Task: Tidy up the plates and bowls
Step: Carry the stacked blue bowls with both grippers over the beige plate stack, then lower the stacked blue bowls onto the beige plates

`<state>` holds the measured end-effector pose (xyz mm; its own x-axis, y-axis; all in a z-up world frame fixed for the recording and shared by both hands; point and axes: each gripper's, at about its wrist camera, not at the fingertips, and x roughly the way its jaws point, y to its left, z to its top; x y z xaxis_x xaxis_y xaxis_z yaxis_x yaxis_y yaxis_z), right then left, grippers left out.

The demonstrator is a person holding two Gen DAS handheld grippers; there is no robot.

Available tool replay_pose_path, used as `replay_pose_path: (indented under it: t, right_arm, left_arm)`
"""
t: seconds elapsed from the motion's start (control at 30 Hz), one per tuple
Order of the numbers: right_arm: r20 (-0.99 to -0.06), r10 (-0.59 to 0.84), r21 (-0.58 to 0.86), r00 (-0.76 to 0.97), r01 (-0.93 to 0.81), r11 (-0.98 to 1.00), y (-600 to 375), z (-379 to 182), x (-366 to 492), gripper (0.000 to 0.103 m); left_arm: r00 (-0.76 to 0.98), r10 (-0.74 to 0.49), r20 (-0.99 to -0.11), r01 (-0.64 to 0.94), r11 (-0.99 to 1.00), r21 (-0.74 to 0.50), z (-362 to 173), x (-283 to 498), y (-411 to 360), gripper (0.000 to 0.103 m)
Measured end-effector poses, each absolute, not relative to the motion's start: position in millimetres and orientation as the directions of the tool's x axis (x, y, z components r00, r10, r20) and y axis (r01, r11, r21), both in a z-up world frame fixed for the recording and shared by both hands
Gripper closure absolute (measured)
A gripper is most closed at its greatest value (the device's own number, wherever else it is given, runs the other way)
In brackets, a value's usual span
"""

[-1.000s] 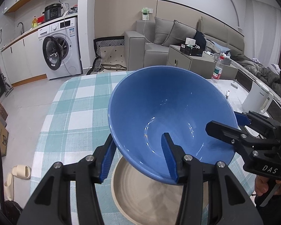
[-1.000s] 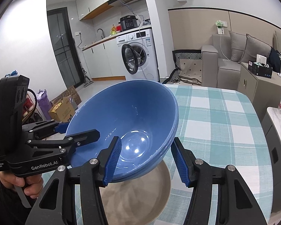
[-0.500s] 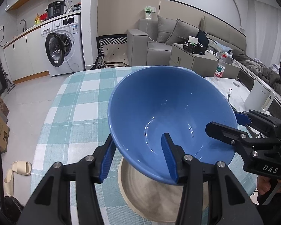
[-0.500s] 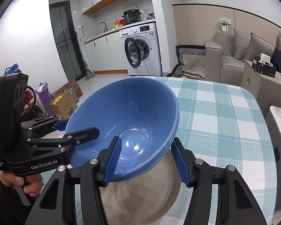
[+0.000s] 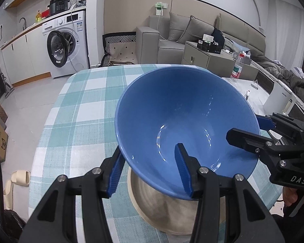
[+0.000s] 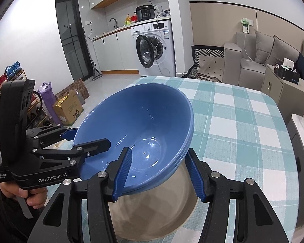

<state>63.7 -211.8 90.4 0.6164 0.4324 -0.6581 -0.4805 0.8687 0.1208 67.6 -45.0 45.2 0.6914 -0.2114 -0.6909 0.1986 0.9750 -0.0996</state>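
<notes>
A large blue bowl (image 5: 184, 125) is held tilted in the air over the worktop (image 5: 87, 109), which wears a teal-and-white checked cloth. Both grippers have hold of it from opposite sides. The left gripper (image 5: 150, 170) pinches the rim nearest its own camera, one blue-padded finger inside the bowl and the other against the outer wall, jaws closed on the ceramic. The right gripper (image 6: 158, 172) does the same on the opposite side, one pad inside and one pad under the outer wall, jaws clamped on the rim. In the right wrist view the outer wall shows stacked edges, so this may be more than one bowl nested; I cannot tell for sure.

Directly below the bowl a beige plate (image 6: 164, 212) lies flat on the cloth, near the worktop's close edge. The bowl's lowest part hangs just above it; whether they touch is hidden by the bowl itself.

Beyond the worktop stand a white washing machine (image 5: 66, 44) with its door open, a grey sofa (image 5: 184, 34), and a white kettle (image 5: 278, 99) on a pale surface to one side.
</notes>
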Motion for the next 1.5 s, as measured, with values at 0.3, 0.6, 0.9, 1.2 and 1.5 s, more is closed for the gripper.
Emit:
replay_pose_path:
  t: [0.3,0.6,0.9,1.2,1.5]
  right_arm:
    - [-0.664,0.427,0.112,0.614,-0.482,0.869,-210.4,89.8,58.7,0.047]
    - [-0.685,0.42,0.117,0.595,-0.48,0.87,-212.2,85.0,58.7,0.047]
    - [-0.697,0.411,0.114,0.587,-0.475,0.872,-213.6,79.0,60.0,0.046]
    - [-0.699,0.416,0.117,0.582,-0.48,0.869,-211.9,77.2,59.0,0.043]
    - [-0.698,0.419,0.121,0.581,-0.481,0.868,-212.6,77.3,60.0,0.043]
  left_arm:
    - [0.685,-0.215,-0.696,0.207,0.973,-0.098,43.1,65.6,-44.0,0.054]
    - [0.667,-0.219,-0.712,0.216,0.972,-0.096,38.5,65.6,-47.6,0.054]
    - [0.651,-0.228,-0.724,0.223,0.969,-0.104,32.2,69.1,-49.8,0.054]
    - [0.649,-0.237,-0.723,0.229,0.967,-0.112,30.0,70.3,-48.3,0.051]
    - [0.656,-0.23,-0.719,0.226,0.969,-0.104,30.9,68.6,-48.5,0.046]
